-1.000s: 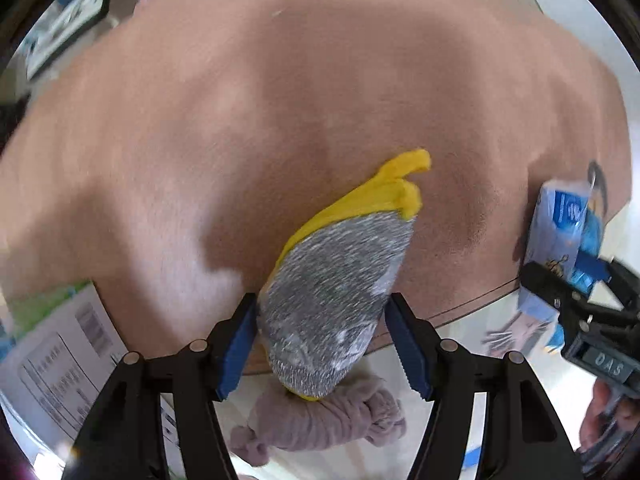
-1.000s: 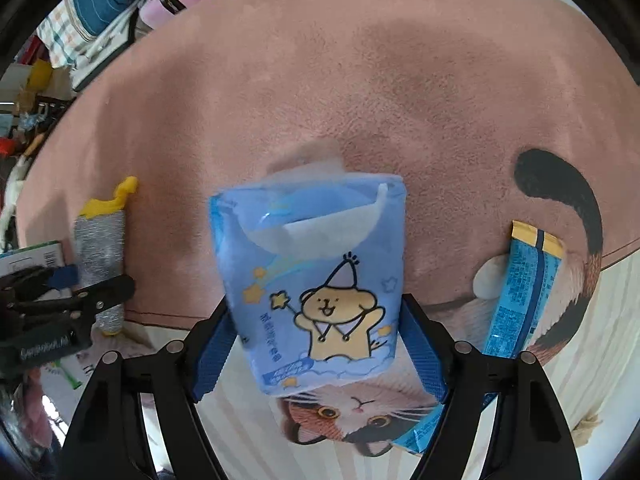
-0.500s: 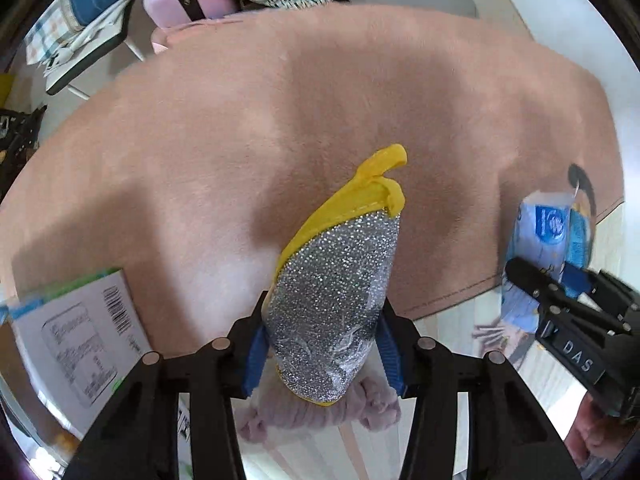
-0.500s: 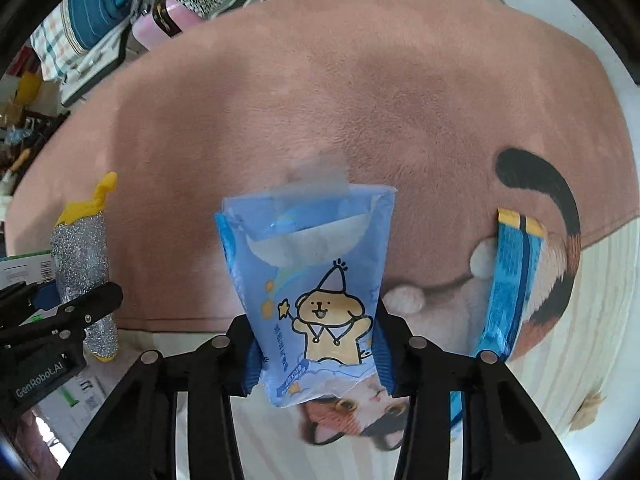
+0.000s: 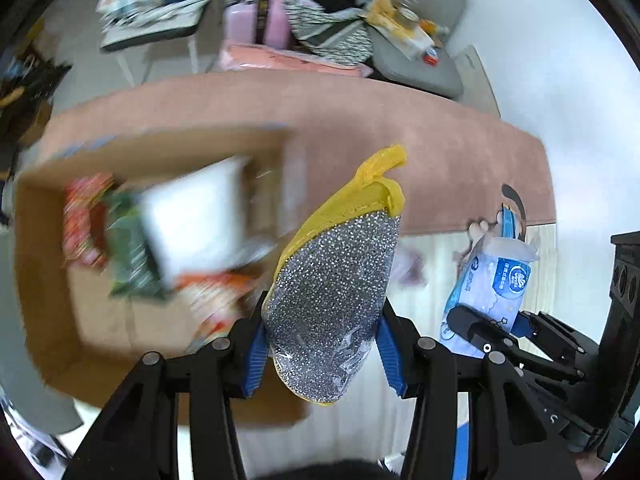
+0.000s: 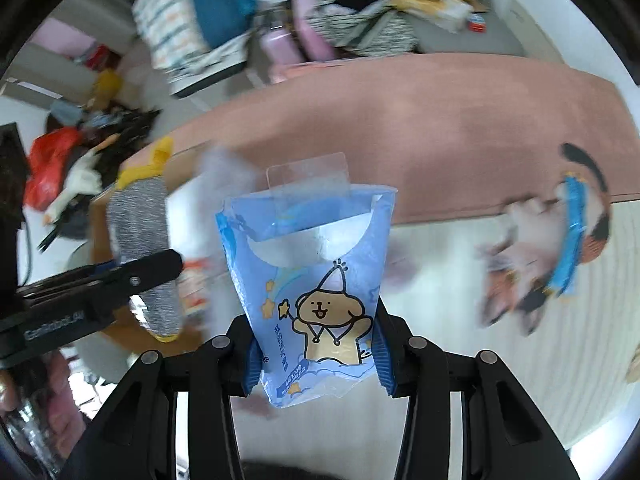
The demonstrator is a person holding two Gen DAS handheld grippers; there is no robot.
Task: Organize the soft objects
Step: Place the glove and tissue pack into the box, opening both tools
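The left gripper (image 5: 322,350) clamped a silver-and-yellow scrubber (image 5: 334,304); the right gripper's (image 6: 316,354) jaws gripped a blue tissue pack (image 6: 316,280) above a cardboard box (image 5: 48,320).

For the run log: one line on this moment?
left gripper: shut on scrub pad | right gripper: shut on tissue pack | cardboard box: open

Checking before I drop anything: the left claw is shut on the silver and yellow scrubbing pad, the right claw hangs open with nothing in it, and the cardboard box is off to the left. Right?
Not quite. The right claw is shut on a blue tissue pack, as the right wrist view shows. The rest stands: the left claw grips the scrubbing pad, and the cardboard box is to its left.
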